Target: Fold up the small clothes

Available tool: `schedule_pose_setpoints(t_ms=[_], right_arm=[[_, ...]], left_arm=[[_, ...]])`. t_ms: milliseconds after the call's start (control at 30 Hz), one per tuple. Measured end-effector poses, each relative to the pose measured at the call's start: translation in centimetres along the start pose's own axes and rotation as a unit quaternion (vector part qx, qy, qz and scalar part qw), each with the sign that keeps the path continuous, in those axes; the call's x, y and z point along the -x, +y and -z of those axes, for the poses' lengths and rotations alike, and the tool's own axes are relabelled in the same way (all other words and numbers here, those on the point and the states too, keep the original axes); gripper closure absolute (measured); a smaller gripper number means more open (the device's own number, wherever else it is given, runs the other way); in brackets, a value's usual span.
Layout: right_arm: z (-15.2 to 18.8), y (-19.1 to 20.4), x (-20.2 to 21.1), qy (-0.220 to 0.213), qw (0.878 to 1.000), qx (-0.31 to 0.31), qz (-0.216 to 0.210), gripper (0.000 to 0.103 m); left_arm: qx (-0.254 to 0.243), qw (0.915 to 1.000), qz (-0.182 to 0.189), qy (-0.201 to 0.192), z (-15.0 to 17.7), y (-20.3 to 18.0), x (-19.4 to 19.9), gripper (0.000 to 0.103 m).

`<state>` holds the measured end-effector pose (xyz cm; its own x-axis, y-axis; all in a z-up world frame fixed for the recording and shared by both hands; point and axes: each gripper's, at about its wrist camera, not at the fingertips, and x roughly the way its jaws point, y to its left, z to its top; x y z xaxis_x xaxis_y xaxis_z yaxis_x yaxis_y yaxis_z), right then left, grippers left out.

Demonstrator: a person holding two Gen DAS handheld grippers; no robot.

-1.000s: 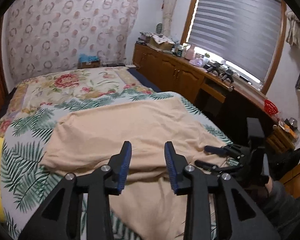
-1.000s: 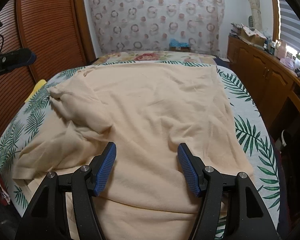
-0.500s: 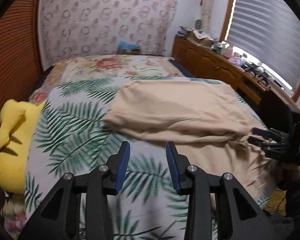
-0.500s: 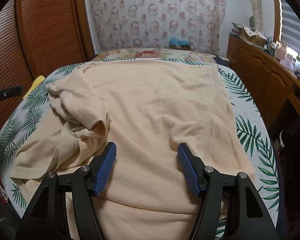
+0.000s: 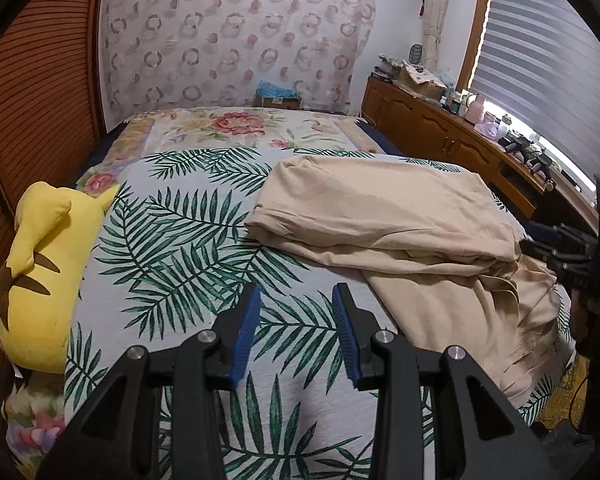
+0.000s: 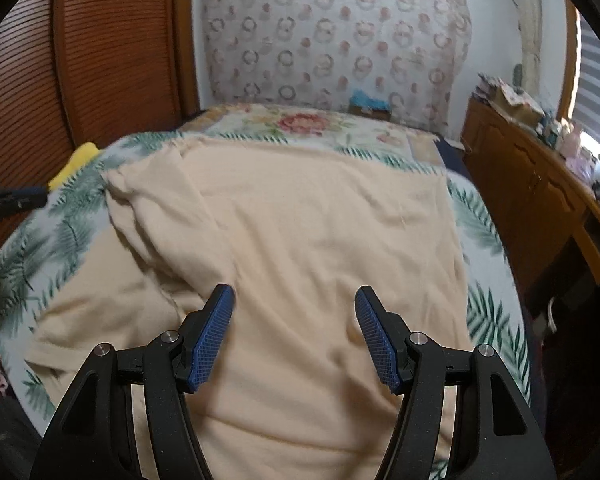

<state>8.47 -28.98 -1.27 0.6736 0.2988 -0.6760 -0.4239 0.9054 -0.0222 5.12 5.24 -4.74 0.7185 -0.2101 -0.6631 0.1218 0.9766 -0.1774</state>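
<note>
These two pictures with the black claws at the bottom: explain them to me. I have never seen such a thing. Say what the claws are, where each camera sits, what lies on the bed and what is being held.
Each claw is a hand-held two-finger gripper; a person carries one in each hand, and a camera on each looks forward along its blue-padded fingers. One picture comes from the left gripper, the other from the right gripper. On the palm-leaf bedspread lies a beige garment, partly folded over on one side. A yellow plush toy sits at the bed's edge. Both grippers are open and hold nothing: the left hangs over bare bedspread, the right over the garment.
</note>
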Motion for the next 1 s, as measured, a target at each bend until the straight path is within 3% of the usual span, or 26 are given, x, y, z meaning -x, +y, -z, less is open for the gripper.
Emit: schedule_pose_setpoints(t_ms=[400,767,1000], right_arm=[[-6.1,7.0,-2.6,-0.005,0.993,0.089,-0.078,0.038],[-9.3,14.2,-9.4,0.061,0.974,0.148,-0.159,0.038],[-10.0,17.0,-13.4,0.107,0.963,0.173,-0.177,0.038]], left_arm=[[0.003,0.9999,-0.008,-0.011,-0.1,0.8,0.6,0.067],[0.010,0.9998,-0.011,-0.014,0.3,1.9,0.7,0.067],[0.014,0.9997,-0.013,-0.015,0.5,2.4,0.8,0.067]])
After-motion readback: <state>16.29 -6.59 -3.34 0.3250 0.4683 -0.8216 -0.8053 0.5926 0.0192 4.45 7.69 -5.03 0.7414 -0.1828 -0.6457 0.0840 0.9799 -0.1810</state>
